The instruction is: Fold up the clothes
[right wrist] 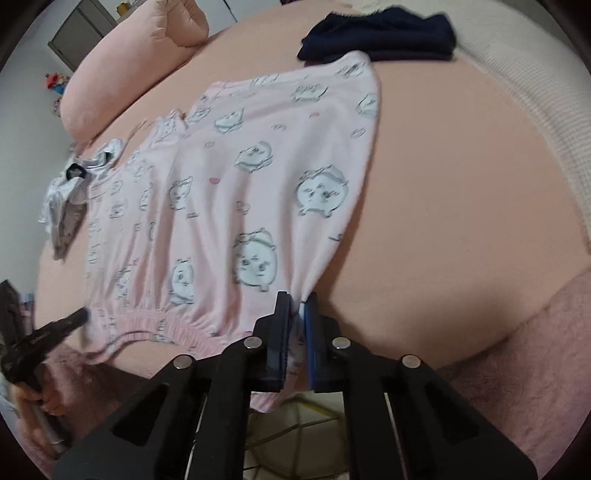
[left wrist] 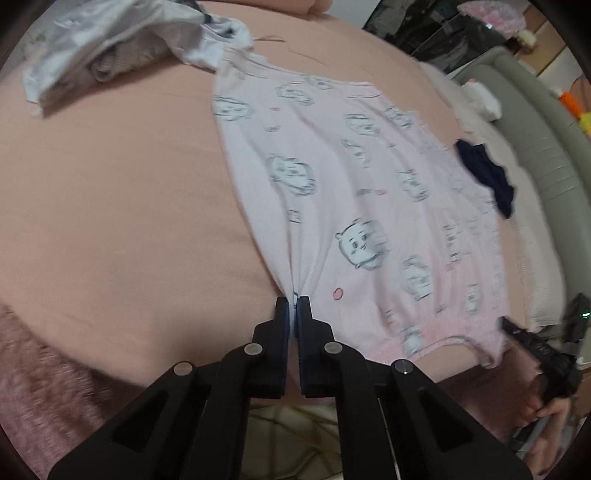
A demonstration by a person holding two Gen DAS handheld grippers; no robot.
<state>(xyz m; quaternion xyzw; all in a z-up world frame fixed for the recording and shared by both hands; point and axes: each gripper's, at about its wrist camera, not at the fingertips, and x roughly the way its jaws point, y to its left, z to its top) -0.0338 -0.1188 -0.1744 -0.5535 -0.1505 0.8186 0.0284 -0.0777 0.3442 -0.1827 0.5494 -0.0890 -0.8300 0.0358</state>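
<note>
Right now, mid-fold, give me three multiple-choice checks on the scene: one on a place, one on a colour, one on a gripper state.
1. Where is the dark navy garment?
A. at the far end of the pale pink cartoon-print garment
B. under the pillow
C. in a gripper

2. The bed sheet is:
A. green
B. peach-pink
C. white

3. The left gripper is:
A. open
B. out of view
C. shut on the print garment's edge

Answers: A, it lies by the far end; B, bare sheet shows peach-pink; C, cloth is pinched between the fingers, as with the right gripper.
</note>
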